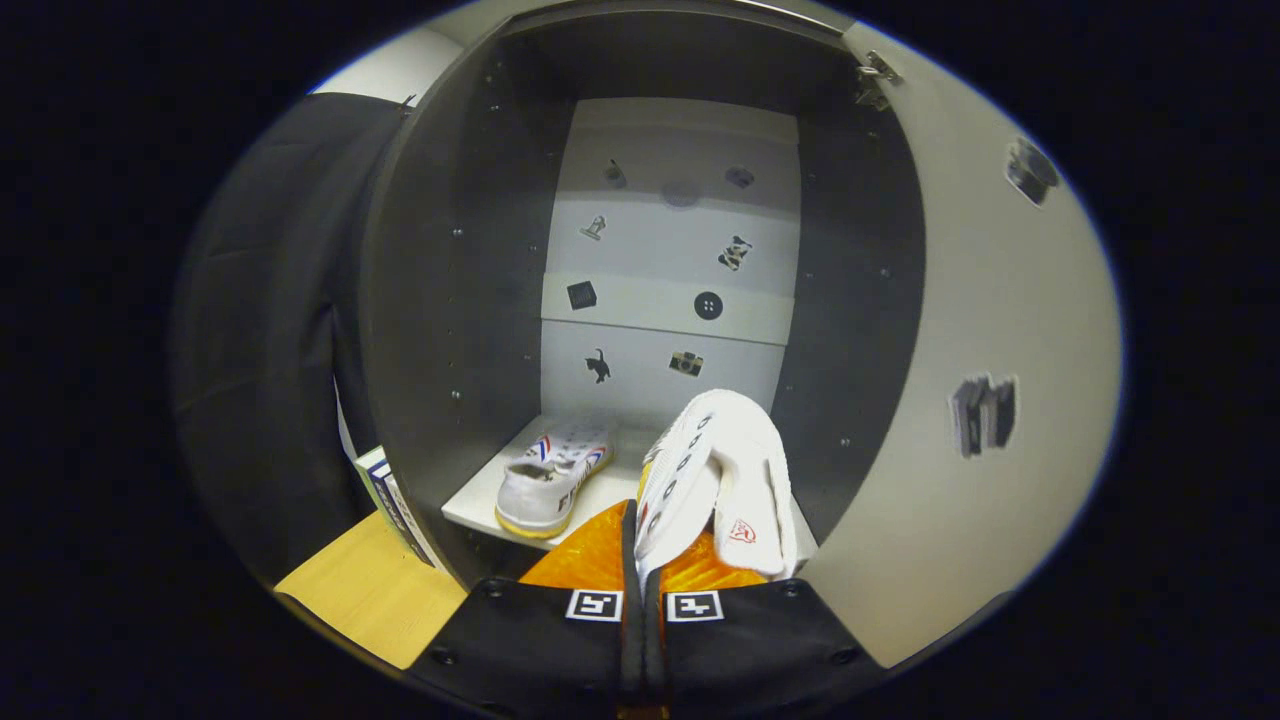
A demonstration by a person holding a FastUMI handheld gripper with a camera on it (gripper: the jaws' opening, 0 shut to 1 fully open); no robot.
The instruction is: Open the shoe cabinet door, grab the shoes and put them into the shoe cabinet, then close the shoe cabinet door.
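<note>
Low in the middle of the frame, the gripper (640, 560) is clenched on a white shoe (715, 480): its two fingers are drawn almost together, and the shoe's upper edge is pinched between them. That held shoe rises from the fingertips toward the centre of the frame, tilted on its side so that its row of lace eyelets and its tongue, with a small red mark, face the camera. It hangs at the front right of the cabinet's bottom shelf (480, 505); whether it touches the shelf cannot be told.

Left of it, and a little deeper in, a second white shoe (553, 478) sits flat on that same pale shelf, heel toward the camera, with red and blue stripes on its side and a yellowish sole. The two shoes are near each other but apart.

Around them stands the open shoe cabinet (450, 300), dark grey on its inner side walls. Its pale back panel (670, 260), in the upper middle of the frame, carries several small dark stickers. The cabinet door (1000, 330) is swung wide open, filling the right side of the frame, pale, with a hinge at its upper corner and stickers on its face. At lower left lies a light wooden floor (370, 590), and black cloth (270, 330) hangs at the left.
</note>
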